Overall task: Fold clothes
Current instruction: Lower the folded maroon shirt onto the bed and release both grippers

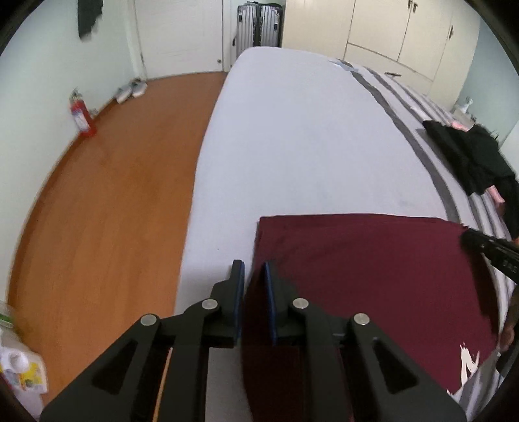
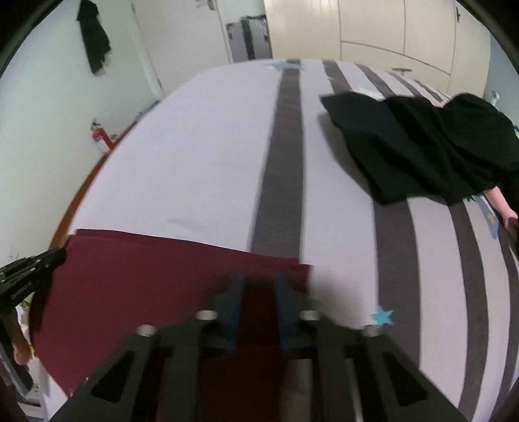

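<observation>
A dark red garment [image 1: 373, 272] lies flat on the bed, folded into a rectangle; it also shows in the right wrist view [image 2: 155, 279]. My left gripper [image 1: 253, 269] hangs over its left edge, jaws slightly apart, with dark red cloth between and below the pads. My right gripper [image 2: 258, 282] is over its right edge, jaws slightly apart, red cloth between them. Whether either pinches the cloth is unclear. Each gripper's tip shows in the other view: the right gripper in the left wrist view [image 1: 480, 243], the left gripper in the right wrist view [image 2: 42, 263].
The bed [image 1: 308, 130] has a pale sheet with grey stripes [image 2: 282, 168]. A pile of black clothes [image 2: 428, 146] lies at the right. A wooden floor [image 1: 113, 194] runs along the left, with a red fire extinguisher [image 1: 81, 113] by the wall. Suitcases [image 1: 258, 29] stand beyond the bed.
</observation>
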### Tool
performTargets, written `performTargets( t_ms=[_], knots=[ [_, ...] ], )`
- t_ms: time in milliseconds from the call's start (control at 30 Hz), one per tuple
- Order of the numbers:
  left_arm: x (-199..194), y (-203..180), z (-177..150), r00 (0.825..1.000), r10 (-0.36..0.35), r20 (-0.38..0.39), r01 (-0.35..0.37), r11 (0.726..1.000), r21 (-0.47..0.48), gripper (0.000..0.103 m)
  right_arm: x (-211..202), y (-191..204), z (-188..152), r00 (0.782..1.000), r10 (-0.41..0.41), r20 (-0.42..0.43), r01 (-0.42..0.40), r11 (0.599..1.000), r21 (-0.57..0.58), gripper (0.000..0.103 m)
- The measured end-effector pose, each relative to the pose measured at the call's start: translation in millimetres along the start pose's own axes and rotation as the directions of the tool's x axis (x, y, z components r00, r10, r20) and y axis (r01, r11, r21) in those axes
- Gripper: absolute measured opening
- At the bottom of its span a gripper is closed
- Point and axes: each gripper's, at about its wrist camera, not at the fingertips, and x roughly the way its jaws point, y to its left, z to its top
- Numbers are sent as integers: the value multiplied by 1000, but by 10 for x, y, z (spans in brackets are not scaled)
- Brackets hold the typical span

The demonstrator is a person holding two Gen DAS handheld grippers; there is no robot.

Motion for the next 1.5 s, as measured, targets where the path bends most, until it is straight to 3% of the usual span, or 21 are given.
performTargets(
  t_ms=[100,233,367,500,667,733,800,933,1067,1133,1233,1500],
  knots=[
    [-60,-6,49,999,40,10,-41,999,20,15,-22,-121,27,1000,1,-12,0,1000,27,0],
    [-299,157,111,997,57,59,-54,997,-50,15,-216,-272,60,999,-39,22,37,997,73,4],
    [-706,99,-37,992,-38,124,43,998,-35,15,-592,-218,-67,996,26,84,-31,998,61,4],
    [-1004,-154,-435,983,-126,134,122,992,42,15,-884,24,-323,987,100,122,-102,995,4,4],
    [-851,-201,-710,986,-134,95,131,991,33,15,-964,467,-668,981,154,119,-150,988,-46,4],
    [-765,-186,-838,991,-112,73,111,994,23,15,-846,547,-746,984,159,85,-153,986,-65,4],
    [-739,-157,-901,992,-108,66,108,994,13,14,-666,562,-817,993,109,51,-104,990,-100,4],
    [-858,1,-948,995,-69,78,71,997,-17,14,-614,295,-848,995,94,43,-92,995,-46,0],
    [-695,185,-991,1000,-12,18,12,1000,-14,15,-646,10,-788,998,43,47,-42,999,-24,0],
    [-684,227,-988,998,58,0,-58,998,-24,15,-595,-89,-778,1000,-1,24,2,999,-34,3],
    [-909,245,-971,999,39,35,-37,997,-70,14,-684,-262,-745,999,-21,28,21,1000,-7,3],
    [-1954,-349,-1334,983,-47,179,49,999,-6,16,-1532,-299,-930,988,49,146,-41,997,-59,4]
  ],
)
